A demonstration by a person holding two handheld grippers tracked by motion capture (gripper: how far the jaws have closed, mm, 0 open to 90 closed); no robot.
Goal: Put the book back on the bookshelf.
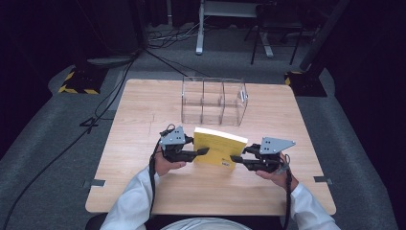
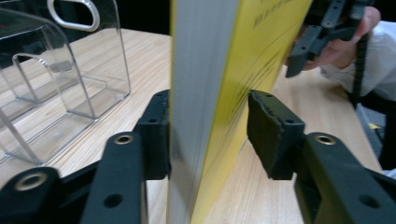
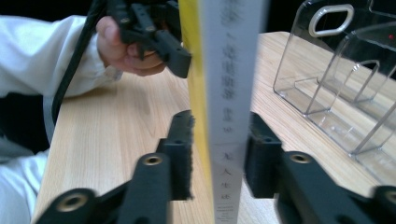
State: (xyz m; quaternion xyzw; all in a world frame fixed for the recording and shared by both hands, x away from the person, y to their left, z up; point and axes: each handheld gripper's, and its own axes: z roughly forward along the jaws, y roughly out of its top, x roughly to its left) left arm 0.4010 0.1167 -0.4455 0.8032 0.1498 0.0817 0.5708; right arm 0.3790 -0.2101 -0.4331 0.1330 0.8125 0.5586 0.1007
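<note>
Yellow book [image 1: 220, 147] stands on edge between both grippers, long axis running gripper to gripper. Right gripper [image 3: 218, 154] looks clamped on its spine end; left gripper [image 2: 208, 135] straddles the page end, one jaw off the cover. Clear organizer [image 1: 213, 101] lies beyond, past the jaws.

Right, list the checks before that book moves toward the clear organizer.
1. Right tool grip on the book: pads press both faces in the right gripper view. Ok.
2. Left tool grip: one pad sits on the page edges, but the other pad's contact with the cover is unclear. Cannot tell.
3. Book held on edge between both tools: ok.
4. Organizer compartments empty: ok.
5. Table between book and organizer free of things: ok.
6. Book thickness fits a compartment: cannot tell.
</note>
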